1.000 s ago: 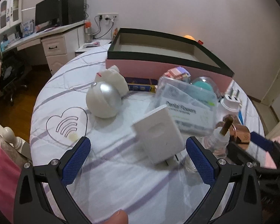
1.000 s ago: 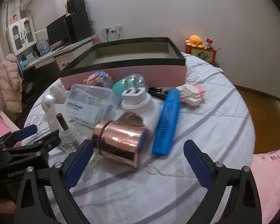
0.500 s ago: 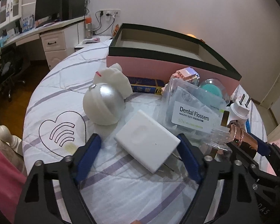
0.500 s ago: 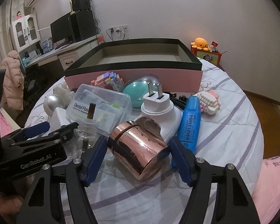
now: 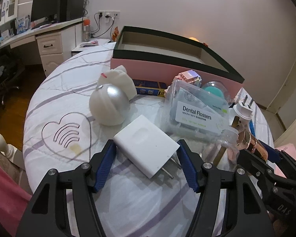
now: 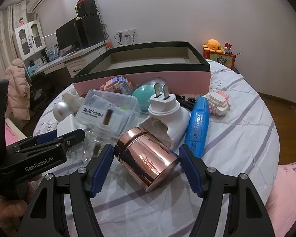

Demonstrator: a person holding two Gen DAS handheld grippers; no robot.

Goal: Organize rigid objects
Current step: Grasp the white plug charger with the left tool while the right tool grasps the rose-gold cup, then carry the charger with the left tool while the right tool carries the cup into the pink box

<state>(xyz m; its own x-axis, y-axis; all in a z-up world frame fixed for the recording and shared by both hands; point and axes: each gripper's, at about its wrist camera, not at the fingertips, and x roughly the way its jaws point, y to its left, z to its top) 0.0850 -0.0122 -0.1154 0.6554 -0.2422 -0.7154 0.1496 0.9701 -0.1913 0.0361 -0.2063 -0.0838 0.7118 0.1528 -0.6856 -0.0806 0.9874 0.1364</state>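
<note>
A white plug-in charger [image 5: 144, 136] lies flat on the bedspread between my left gripper's [image 5: 145, 143] blue pads. The jaws are closing, and both pad tips meet the charger's corners. A shiny rose-gold cup [image 6: 148, 158] lies on its side, with my right gripper [image 6: 146, 148] shut on it, a pad against each flank. From the right wrist view, the left gripper [image 6: 69, 133] shows at the left edge. Behind the clutter stands the open pink box with a black rim [image 6: 148, 79], empty as far as I can see.
Crowded behind the grippers are a silver ball [image 5: 108, 104], a clear Dental Flossers case [image 5: 195, 110], a white plug adapter [image 6: 167, 112], a blue marker [image 6: 198, 122], a clear bottle [image 5: 227, 138] and block toys [image 6: 219, 102]. A desk [image 5: 49, 39] stands far left.
Both pairs of jaws have narrowed from wide apart: the left onto the charger, the right onto the cup. Neither object has been lifted.
</note>
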